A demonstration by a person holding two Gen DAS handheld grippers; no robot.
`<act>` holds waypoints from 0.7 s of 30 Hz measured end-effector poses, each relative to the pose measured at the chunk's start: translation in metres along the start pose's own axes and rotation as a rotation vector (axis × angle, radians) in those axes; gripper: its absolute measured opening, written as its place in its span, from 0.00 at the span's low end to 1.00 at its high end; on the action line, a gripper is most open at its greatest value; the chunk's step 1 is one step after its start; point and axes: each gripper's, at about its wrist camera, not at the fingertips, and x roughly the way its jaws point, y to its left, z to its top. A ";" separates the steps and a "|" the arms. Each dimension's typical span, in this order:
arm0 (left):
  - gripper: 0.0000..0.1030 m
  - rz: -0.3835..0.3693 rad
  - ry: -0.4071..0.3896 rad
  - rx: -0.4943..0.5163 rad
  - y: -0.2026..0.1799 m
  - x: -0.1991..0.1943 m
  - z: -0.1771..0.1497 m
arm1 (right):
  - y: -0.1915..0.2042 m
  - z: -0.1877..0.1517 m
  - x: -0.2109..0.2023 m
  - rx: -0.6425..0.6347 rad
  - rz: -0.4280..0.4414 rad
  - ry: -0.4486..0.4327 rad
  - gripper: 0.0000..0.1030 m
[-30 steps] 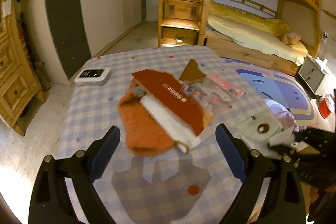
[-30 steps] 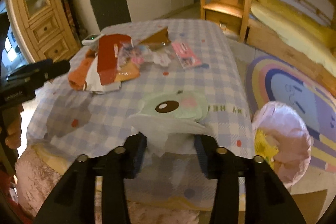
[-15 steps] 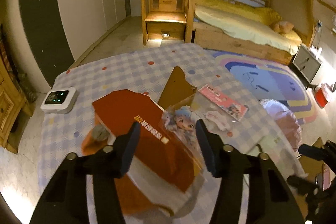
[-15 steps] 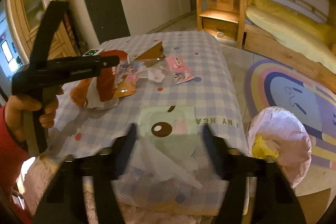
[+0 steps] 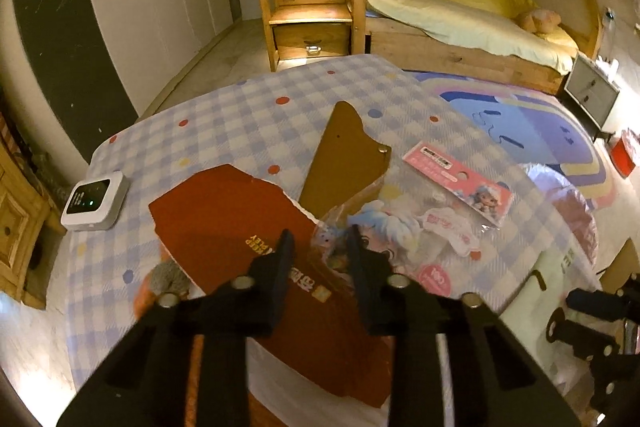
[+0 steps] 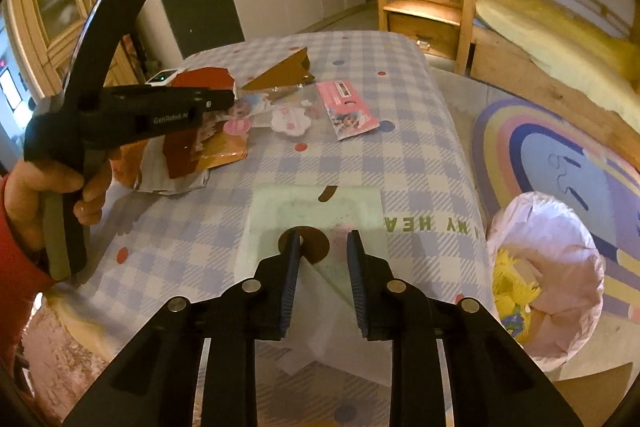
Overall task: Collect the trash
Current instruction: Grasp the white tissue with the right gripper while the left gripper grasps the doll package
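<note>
Orange cloth (image 5: 142, 297) mostly under red card (image 5: 240, 219)

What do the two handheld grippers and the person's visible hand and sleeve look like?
Both the left gripper and the right gripper are matte black, with flat ribbed pads on two fingers and round silver bolts at the joints. From the right wrist view, the left one has white "GenRobot.AI" lettering and a grey-edged handle. The bare hand gripping it has a red sleeve.

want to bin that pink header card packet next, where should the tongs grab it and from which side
Take the pink card packet by its clear plastic edge nearest the table's right side, coming in low from there. It lies flat and apart from the pile, so only a thin edge gives purchase, I think.
</note>
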 end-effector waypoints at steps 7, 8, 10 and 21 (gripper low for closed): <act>0.08 -0.021 -0.050 -0.044 0.006 -0.023 -0.004 | 0.003 0.004 0.001 0.007 -0.011 0.009 0.27; 0.08 -0.022 -0.069 -0.068 0.010 -0.032 -0.005 | 0.003 0.005 -0.001 0.013 -0.009 0.009 0.28; 0.08 -0.021 -0.098 -0.113 0.014 -0.046 -0.007 | 0.003 0.005 -0.008 0.025 0.001 -0.007 0.49; 0.08 0.024 -0.151 -0.243 0.033 -0.107 -0.051 | -0.004 -0.009 -0.013 0.078 -0.052 0.011 0.55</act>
